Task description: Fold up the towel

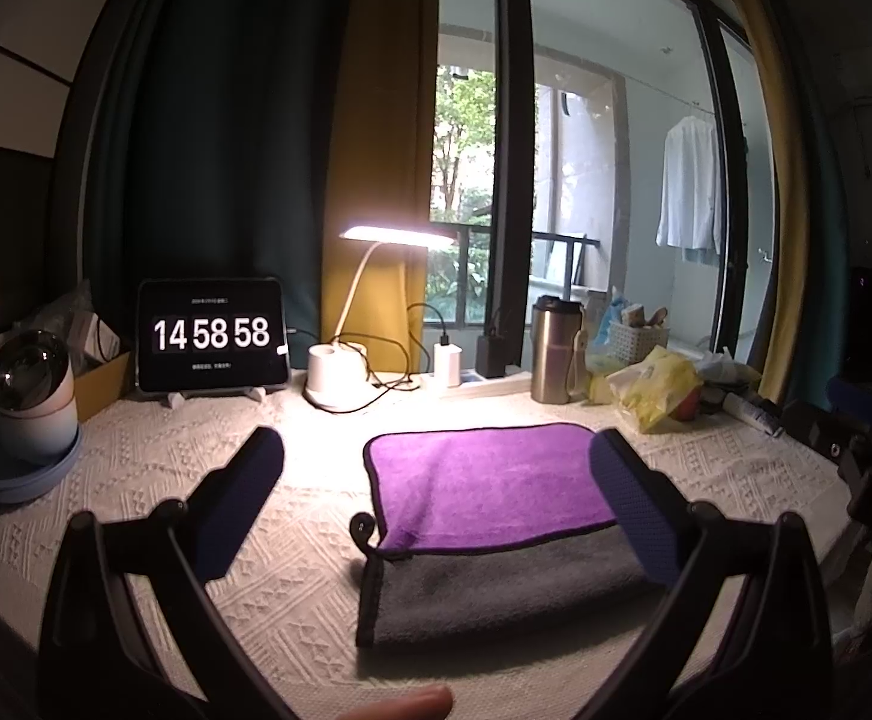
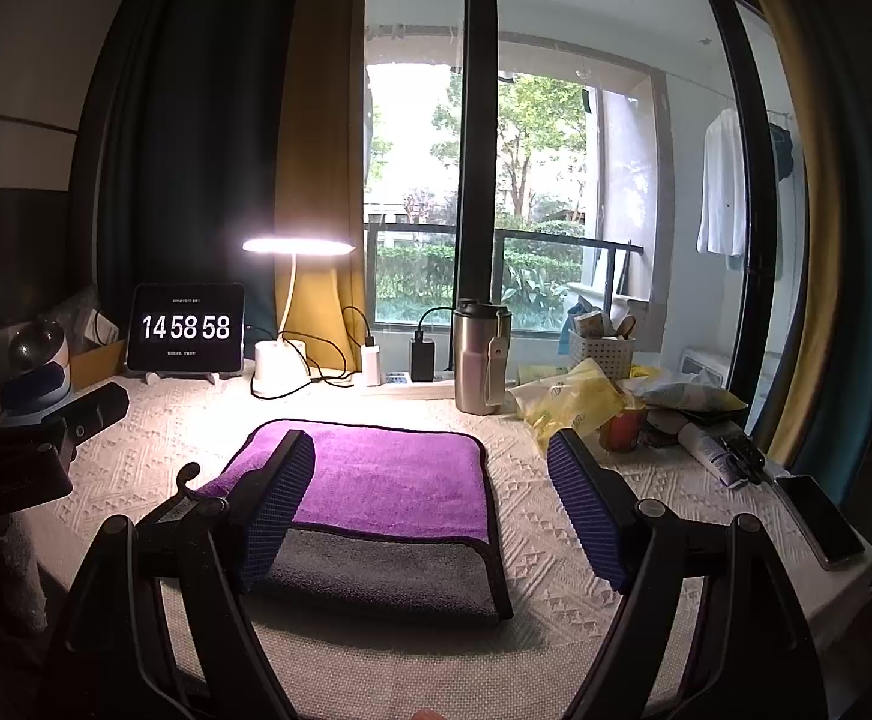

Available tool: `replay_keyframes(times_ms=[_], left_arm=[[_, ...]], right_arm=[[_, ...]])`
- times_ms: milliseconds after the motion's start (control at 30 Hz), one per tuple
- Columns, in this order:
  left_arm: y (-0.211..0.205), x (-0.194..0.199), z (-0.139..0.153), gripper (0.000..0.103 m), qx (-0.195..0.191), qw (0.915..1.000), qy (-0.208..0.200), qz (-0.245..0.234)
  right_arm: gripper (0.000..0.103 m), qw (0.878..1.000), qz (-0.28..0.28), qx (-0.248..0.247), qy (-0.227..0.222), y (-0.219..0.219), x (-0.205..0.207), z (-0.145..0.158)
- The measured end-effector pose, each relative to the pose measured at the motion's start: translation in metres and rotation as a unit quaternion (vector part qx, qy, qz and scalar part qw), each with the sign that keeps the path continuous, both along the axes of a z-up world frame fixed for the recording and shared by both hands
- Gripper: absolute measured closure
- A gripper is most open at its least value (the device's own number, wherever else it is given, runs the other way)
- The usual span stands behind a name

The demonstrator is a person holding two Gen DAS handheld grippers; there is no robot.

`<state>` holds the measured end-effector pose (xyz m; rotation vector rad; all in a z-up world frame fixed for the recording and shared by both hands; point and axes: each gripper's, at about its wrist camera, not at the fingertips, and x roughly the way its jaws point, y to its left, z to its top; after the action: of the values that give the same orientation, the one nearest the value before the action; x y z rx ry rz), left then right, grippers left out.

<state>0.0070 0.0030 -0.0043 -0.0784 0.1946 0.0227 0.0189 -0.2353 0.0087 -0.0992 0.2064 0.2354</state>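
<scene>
A towel [image 1: 484, 480], purple on one side and grey on the other with a black hem, lies folded on the white textured tablecloth [image 1: 195, 480]. The purple layer lies over the grey layer, which shows as a strip at the near edge [image 1: 496, 588]. A black hanging loop [image 1: 363, 531] sticks out at its left. My left gripper [image 1: 436, 456] is open and empty, above the towel's left near part. In the right wrist view the towel [image 2: 387, 480] lies between the open, empty fingers of my right gripper [image 2: 429, 450], whose left finger [image 2: 279, 498] overlaps the towel's left side.
Along the back stand a tablet clock [image 1: 212, 333], a lit desk lamp [image 1: 339, 372], chargers with cables [image 1: 448, 360], a steel tumbler [image 1: 553, 351], a white basket [image 1: 637, 339] and yellow bags [image 1: 655, 387]. A pot [image 1: 27, 402] stands left. A phone [image 2: 820, 519] lies right.
</scene>
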Motion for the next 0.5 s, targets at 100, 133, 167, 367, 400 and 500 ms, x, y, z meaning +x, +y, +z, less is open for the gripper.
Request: replay_keyframes(times_ms=[100,133,167,367,400,500], left_arm=[[-0.0023,-0.001,-0.0002,0.0,0.0,1.0,0.0,0.0],[-0.0028,-0.0012,-0.0005,0.0,0.001,1.0,-0.001,0.001],[-0.0025,-0.0013,-0.0008,0.0,0.0,1.0,-0.001,0.0],[-0.0036,-0.0015,-0.0012,0.0,0.001,1.0,-0.001,-0.001],[-0.004,-0.001,-0.0014,0.0,0.002,1.0,-0.001,-0.001],[-0.0044,-0.0016,-0.001,0.0,0.002,1.0,-0.001,-0.001]], right_arm=[[0.02,1.0,0.0,-0.001,0.002,0.0002,0.0004,-0.0005],[0.02,1.0,-0.001,0.0,0.002,-0.0007,0.0004,-0.0008],[0.02,1.0,-0.001,0.0,0.003,-0.0014,0.0003,-0.0011],[0.02,1.0,-0.002,0.001,0.003,-0.0031,0.0001,-0.0019],[0.02,1.0,-0.002,0.002,0.003,-0.0032,0.0004,-0.0014],[0.02,1.0,-0.003,0.002,0.003,-0.0042,0.0012,-0.0013]])
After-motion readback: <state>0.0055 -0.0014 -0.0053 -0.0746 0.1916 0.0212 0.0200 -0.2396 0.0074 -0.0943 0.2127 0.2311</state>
